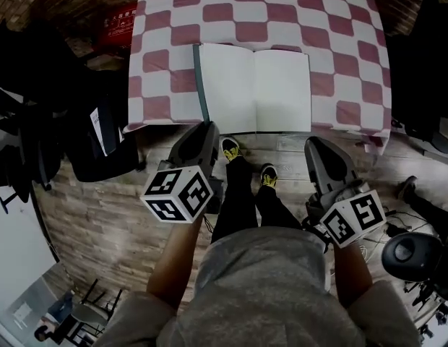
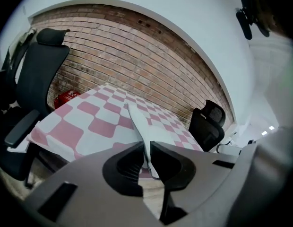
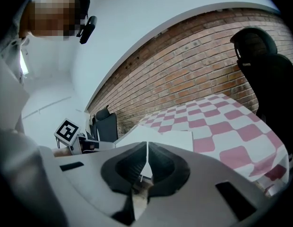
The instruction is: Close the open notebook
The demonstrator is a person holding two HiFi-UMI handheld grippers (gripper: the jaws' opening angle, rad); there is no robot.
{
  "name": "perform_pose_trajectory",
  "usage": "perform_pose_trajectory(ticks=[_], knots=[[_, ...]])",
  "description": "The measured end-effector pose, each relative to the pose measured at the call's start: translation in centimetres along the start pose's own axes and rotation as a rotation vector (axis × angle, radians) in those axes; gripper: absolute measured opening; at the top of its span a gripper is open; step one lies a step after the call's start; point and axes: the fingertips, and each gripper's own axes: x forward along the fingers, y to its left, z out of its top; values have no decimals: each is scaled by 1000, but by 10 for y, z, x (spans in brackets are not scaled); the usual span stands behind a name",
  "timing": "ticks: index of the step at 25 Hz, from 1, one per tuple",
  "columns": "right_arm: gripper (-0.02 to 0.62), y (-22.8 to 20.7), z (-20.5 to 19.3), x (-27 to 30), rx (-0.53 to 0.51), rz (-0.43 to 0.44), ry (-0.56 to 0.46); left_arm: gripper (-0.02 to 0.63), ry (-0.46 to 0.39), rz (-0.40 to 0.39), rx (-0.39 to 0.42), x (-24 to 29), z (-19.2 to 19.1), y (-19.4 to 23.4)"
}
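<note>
Lying open and flat, the notebook (image 1: 254,89) shows two blank white pages and a dark cover edge along its left side. It sits at the near edge of the counter (image 1: 339,42), on a red-and-white checked cloth. The left gripper (image 1: 205,130) hangs at the notebook's near left corner, jaws a narrow slit, pressing nothing. The right gripper (image 1: 315,146) hangs off its near right corner, jaws together. A brick wall (image 2: 137,56) stands beyond the notebook and black chairs (image 2: 42,74) flank it.
</note>
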Motion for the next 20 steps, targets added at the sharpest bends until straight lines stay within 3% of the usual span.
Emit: perform_pose_trajectory(ticks=[9, 20], knots=[[32, -23, 27, -37, -17, -49, -80, 50, -7, -37, 116, 3, 10, -44], [32, -35, 30, -72, -2, -78, -132, 49, 12, -102, 206, 16, 5, -96]])
